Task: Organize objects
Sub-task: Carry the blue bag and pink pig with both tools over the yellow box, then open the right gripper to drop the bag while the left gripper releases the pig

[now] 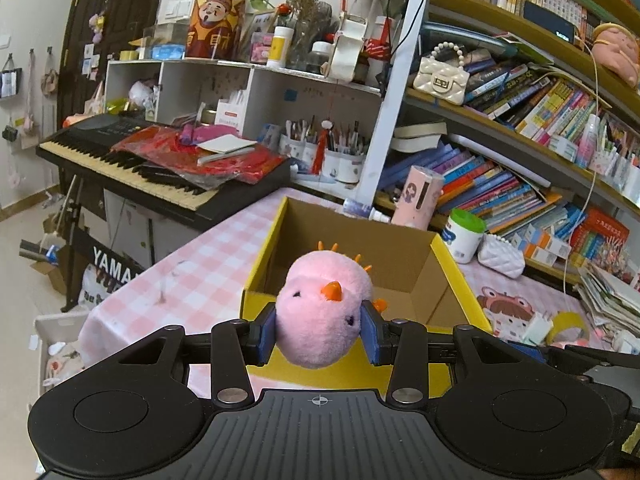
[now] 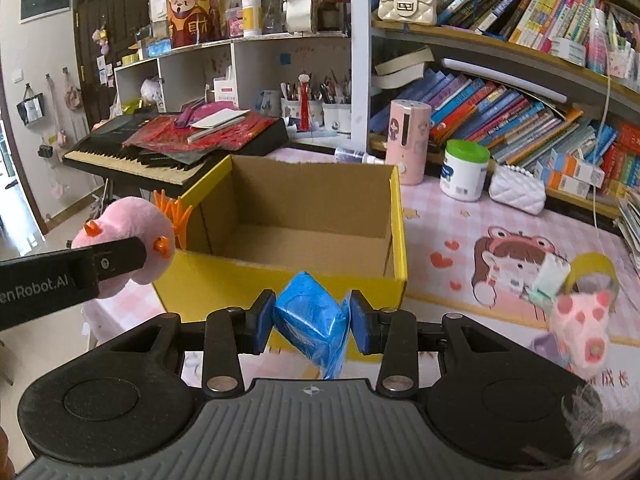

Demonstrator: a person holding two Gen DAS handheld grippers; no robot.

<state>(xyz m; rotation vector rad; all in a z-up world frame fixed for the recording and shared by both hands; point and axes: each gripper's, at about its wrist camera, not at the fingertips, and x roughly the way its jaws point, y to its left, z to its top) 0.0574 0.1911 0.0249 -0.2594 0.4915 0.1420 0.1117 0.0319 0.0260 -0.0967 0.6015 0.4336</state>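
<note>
The left gripper (image 1: 323, 330) squeezes the soft, light pink chick (image 1: 322, 308) round its middle; the right gripper (image 2: 308, 320) pinches a squashy blue packet (image 2: 310, 318), near the box (image 2: 280, 280)

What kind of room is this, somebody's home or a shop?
Most likely a lived-in home room, perhaps a study or child's room: crowded bookshelves, a keyboard piano piled with papers, and a table under a pink checked cloth with cartoon prints.
</note>
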